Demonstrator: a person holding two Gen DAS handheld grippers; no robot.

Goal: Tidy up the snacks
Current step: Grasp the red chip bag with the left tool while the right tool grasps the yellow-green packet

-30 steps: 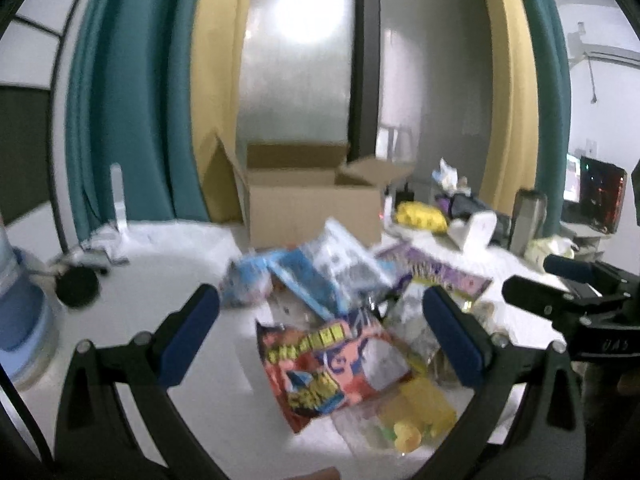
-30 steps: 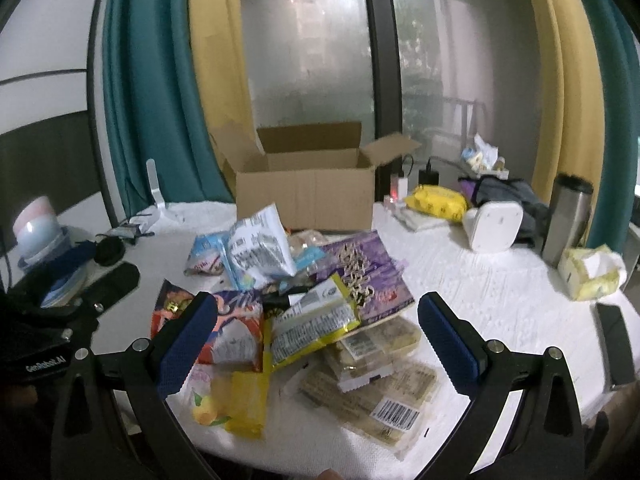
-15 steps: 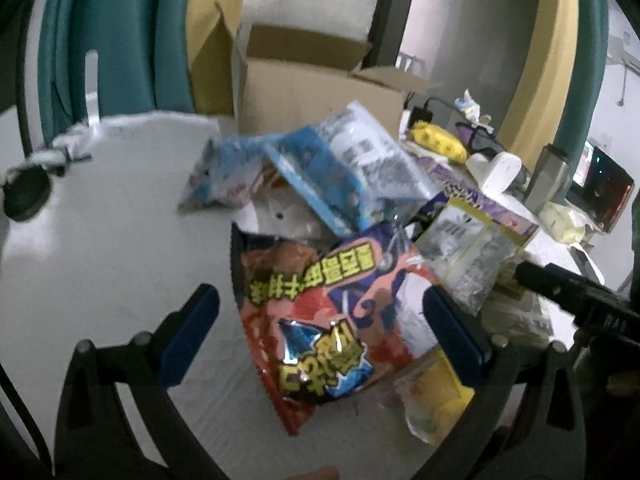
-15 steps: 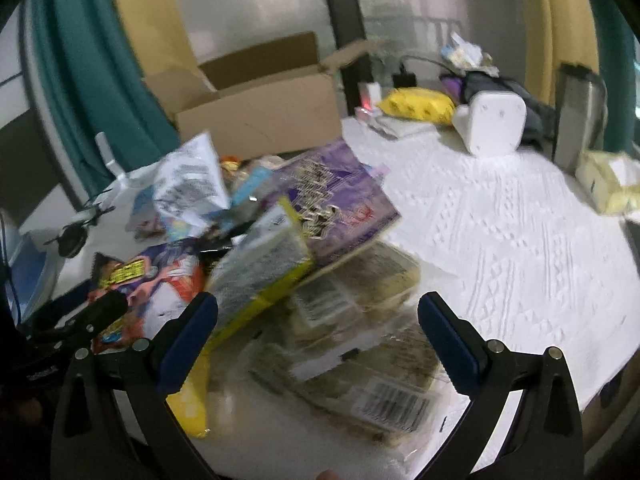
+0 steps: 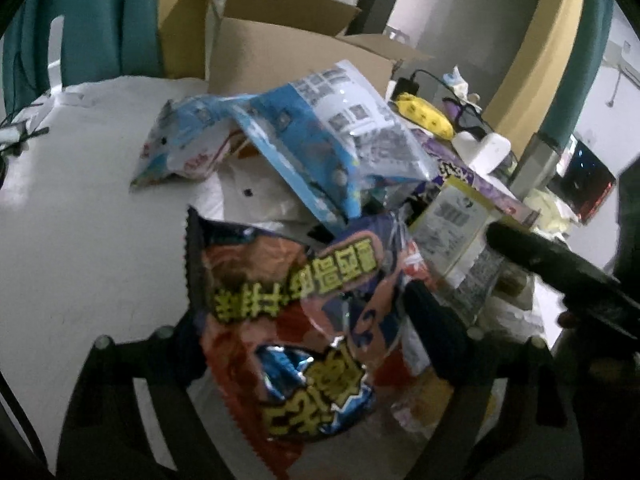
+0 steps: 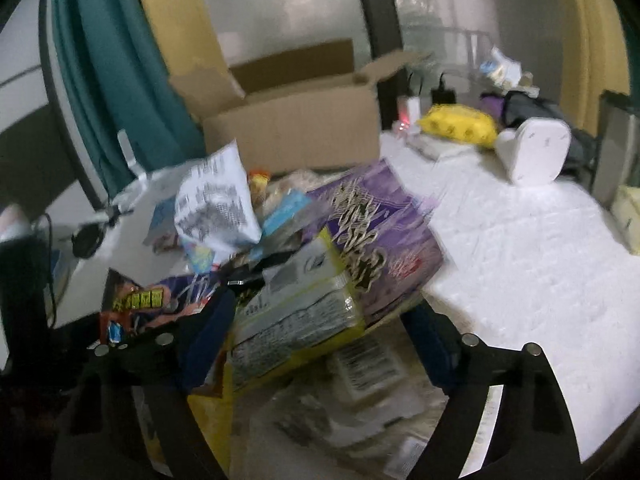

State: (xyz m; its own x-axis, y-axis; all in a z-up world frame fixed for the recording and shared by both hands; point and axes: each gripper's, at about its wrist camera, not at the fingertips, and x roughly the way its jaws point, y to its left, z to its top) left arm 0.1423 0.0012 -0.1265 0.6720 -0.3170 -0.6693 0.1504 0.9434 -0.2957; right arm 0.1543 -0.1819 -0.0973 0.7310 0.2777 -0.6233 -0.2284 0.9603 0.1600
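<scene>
A pile of snack packs lies on the white table in front of an open cardboard box (image 5: 296, 52), which also shows in the right wrist view (image 6: 292, 120). My left gripper (image 5: 312, 320) is open, its jaws on either side of a red and blue chip bag (image 5: 296, 312). My right gripper (image 6: 320, 332) is open, its jaws on either side of a yellow-edged clear pack (image 6: 296, 316) that lies against a purple bag (image 6: 380, 236). A blue and white bag (image 5: 320, 140) lies further back in the pile.
On the right of the table stand a white holder (image 6: 536, 152), a yellow pouch (image 6: 456, 124), a steel tumbler (image 6: 616, 148) and a tissue pack. Flat barcode packs (image 6: 360, 380) lie under the right gripper. The bare tablecloth (image 6: 520, 256) spreads to the right.
Both grippers have moved down and forward into the pile. The chip bag now fills the gap between the left jaws, the yellow-edged pack the gap between the right jaws.
</scene>
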